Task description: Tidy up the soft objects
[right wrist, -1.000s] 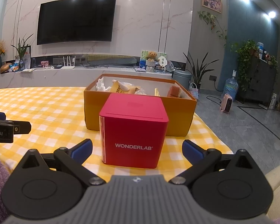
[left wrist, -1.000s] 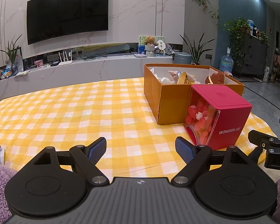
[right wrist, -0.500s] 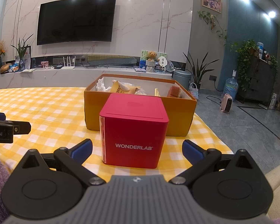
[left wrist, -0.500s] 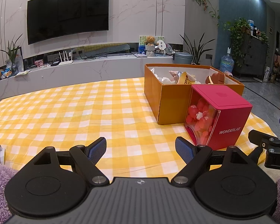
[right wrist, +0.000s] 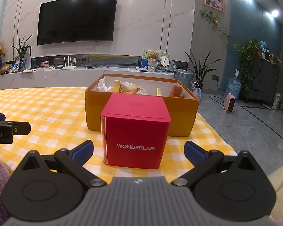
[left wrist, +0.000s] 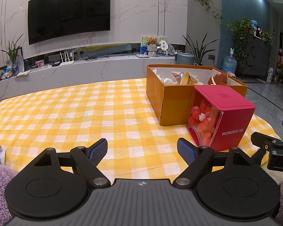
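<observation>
Blue-padded right gripper (right wrist: 139, 150) wide apart, empty, before red box (right wrist: 134, 132)

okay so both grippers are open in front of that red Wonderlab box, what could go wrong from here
The red box stands close against the orange box, so a finger of the right gripper closing round it may catch cardboard.
Its clear side shows loose red pieces; tipping might shift them.
The left gripper sits near, so the two could collide.
</observation>
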The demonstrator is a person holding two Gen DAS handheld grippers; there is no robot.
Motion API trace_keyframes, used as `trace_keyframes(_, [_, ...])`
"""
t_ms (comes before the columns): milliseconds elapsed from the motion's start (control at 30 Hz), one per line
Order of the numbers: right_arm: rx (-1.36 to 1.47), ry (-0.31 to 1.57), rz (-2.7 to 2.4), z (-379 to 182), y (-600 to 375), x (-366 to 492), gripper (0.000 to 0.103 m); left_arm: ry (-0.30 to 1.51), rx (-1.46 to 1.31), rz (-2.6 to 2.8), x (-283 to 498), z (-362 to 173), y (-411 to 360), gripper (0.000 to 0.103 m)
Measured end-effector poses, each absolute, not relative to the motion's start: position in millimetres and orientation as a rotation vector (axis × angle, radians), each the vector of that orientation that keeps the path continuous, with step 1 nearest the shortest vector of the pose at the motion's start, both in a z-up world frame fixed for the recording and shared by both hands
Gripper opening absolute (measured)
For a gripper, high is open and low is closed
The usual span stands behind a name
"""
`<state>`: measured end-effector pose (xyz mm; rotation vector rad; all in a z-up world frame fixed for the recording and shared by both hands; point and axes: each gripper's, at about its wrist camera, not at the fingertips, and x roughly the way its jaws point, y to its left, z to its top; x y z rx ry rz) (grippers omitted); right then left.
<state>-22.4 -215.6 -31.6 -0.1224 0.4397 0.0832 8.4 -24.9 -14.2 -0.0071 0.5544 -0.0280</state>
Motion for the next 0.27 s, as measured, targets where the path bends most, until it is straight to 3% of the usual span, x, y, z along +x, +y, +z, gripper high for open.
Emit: trace_keyframes(267, [-0.122,0.440,0.083,-31.5,-215.5,-22.4,0.100,0.553,-0.009,-0.027,7.2,-14.1,-26.0,0.098])
